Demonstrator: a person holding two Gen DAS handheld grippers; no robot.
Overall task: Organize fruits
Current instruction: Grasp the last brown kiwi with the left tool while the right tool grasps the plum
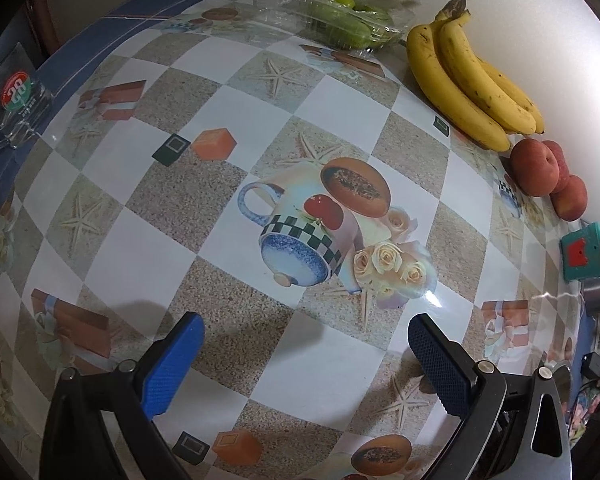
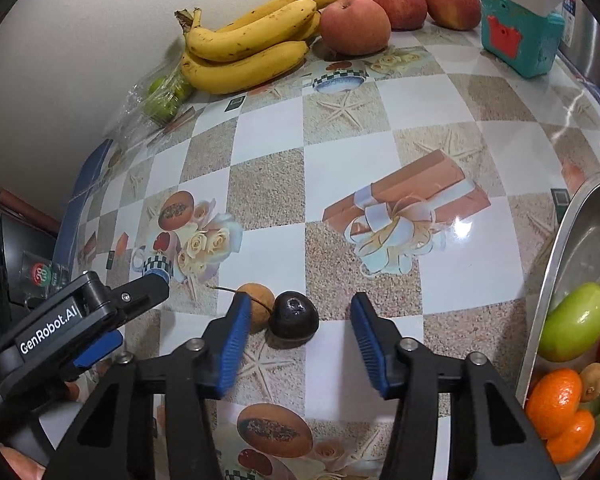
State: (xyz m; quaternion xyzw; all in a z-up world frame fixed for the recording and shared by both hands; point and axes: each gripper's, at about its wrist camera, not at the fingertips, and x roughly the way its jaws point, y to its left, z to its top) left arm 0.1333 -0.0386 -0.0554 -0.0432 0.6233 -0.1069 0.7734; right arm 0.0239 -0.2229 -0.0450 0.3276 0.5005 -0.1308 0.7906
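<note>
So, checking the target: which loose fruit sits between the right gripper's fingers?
The dark fruit, between the right gripper's open fingers; the tan fruit lies beyond the left finger.

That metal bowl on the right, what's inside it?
The metal bowl holds a green fruit, several oranges and a small brown fruit. The picture's edge cuts off the rest, so more may lie there unseen.

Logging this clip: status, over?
Right gripper open around dark plum, not gripping. Left gripper open, empty. Brown fruit touching plum, crowding the left finger.
</note>
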